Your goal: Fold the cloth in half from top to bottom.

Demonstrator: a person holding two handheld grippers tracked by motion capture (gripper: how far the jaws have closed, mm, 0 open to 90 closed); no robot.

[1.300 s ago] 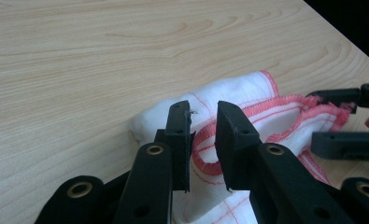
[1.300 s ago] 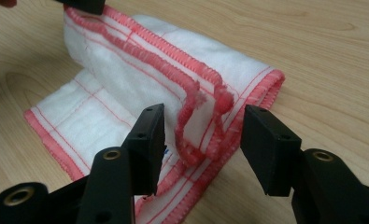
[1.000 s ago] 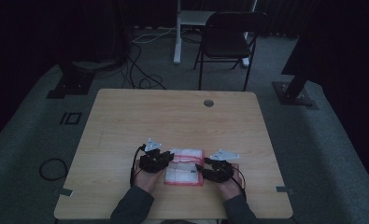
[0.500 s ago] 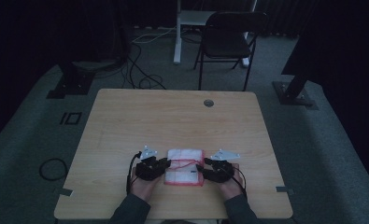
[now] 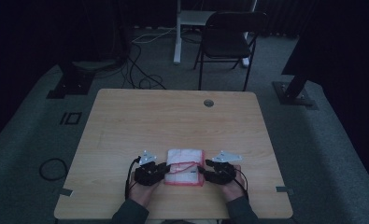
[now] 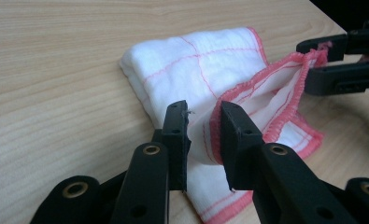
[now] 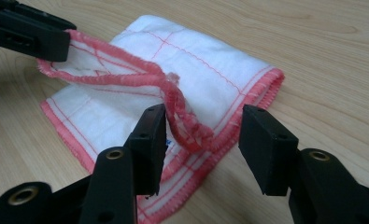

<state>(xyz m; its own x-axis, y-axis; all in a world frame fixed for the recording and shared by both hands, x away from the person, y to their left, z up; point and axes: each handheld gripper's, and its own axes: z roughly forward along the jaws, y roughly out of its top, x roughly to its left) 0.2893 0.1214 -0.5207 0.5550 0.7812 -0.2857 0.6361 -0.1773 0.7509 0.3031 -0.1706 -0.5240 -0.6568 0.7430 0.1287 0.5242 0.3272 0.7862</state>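
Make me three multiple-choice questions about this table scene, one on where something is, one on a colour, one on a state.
1. Where on the table does the cloth lie?
A. by the far edge
B. near the person's edge
C. at the left corner

2. What colour is the cloth's hem?
A. blue
B. green
C. pinkish red

3. How do the jaws of the right gripper stand?
A. wide apart
B. clamped on the cloth
C. shut on nothing

Answers:
1. B, the high view shows it between the two hands.
2. C, the stitched border is pinkish red in both gripper views.
3. A, a broad gap shows between them, while the left gripper pinches the cloth.
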